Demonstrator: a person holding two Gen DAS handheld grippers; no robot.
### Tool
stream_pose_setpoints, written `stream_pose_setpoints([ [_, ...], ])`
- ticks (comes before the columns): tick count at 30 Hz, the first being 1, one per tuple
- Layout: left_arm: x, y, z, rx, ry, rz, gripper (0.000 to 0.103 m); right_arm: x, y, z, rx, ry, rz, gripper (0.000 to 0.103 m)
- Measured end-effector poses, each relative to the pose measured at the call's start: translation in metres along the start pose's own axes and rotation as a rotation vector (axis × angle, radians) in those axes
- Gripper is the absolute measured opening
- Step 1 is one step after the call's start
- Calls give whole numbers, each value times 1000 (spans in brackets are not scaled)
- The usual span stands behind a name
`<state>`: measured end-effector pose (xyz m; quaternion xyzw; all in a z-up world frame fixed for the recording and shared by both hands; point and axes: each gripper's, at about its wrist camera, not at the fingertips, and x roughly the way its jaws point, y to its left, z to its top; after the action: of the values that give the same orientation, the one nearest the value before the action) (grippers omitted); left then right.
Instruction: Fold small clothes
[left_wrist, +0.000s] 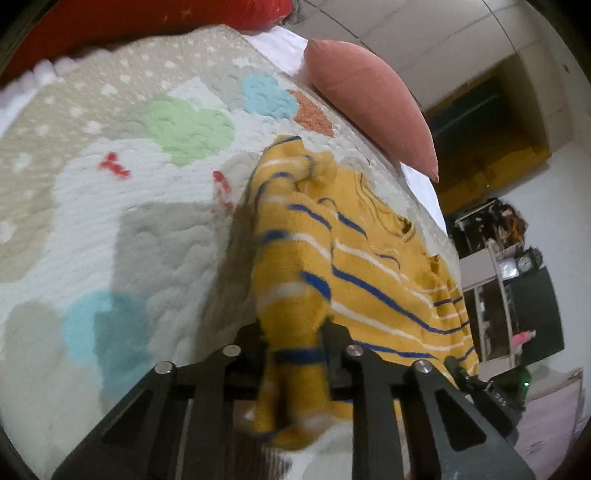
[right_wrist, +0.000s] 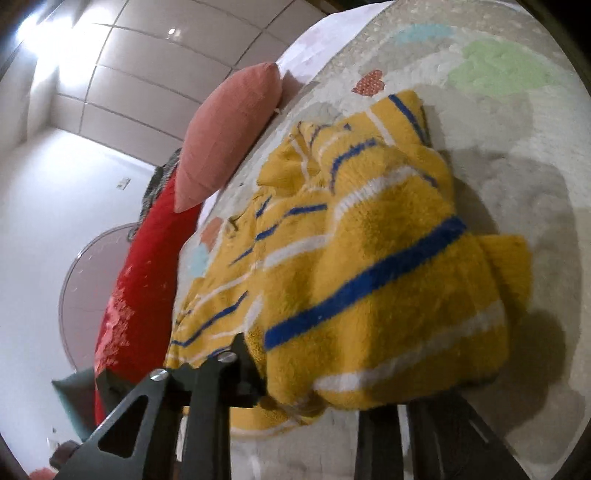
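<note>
A: The left claw (left_wrist: 295, 350) has its jaws pinched on a bunched edge of the yellow striped sweater (left_wrist: 369, 266); the knit runs straight out ahead of the fingers and off to their right, lying across the quilted blanket (left_wrist: 110, 221).

B: And the right claw (right_wrist: 321, 373)?

A: Its left finger shows at the hem, but the right one is buried under the fabric. The sweater (right_wrist: 369, 258) is heaped over the fingertips and looks lifted there, so I would guess it is gripped, yet I cannot tell whether the jaws are closed.

B: How far along is the folding, in your view?

A: Early, I think. The garment is still rumpled: the part ahead of both claws lies in loose waves, a sleeve or corner is flopped over at the far end, and there is no clean rectangle anywhere. At most one fold is in progress, with the near edge raised.

B: What is left?

A: Carrying that edge over, flattening it, then likely tucking the sleeves. The pink pillow (left_wrist: 369, 103) sits beyond the sweater, well clear of it.
</note>
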<state>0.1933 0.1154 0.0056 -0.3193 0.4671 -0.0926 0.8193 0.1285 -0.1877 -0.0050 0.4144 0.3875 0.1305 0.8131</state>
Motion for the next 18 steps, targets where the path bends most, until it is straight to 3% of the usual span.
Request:
stream_pose_setpoints([
  [1,-7,-1,-3,10,-4,5,13,-9,2,-7,-5,4,8,21],
  [6,-43,5,-34,13,0,-1,13,-48,-3,-48,-4,31,60,18],
  [12,-66,9,-57,39,-14,15,14,-62,-4,-73,-20,52,56,18],
  [14,-71,14,-62,38,-18,13,20,-67,-3,-79,-34,56,59,19],
  [16,-76,25,-64,20,-27,35,32,-71,-6,-84,-48,70,40,23],
  [18,-86,36,-64,23,-50,50,37,-81,-15,-87,-46,57,7,29],
])
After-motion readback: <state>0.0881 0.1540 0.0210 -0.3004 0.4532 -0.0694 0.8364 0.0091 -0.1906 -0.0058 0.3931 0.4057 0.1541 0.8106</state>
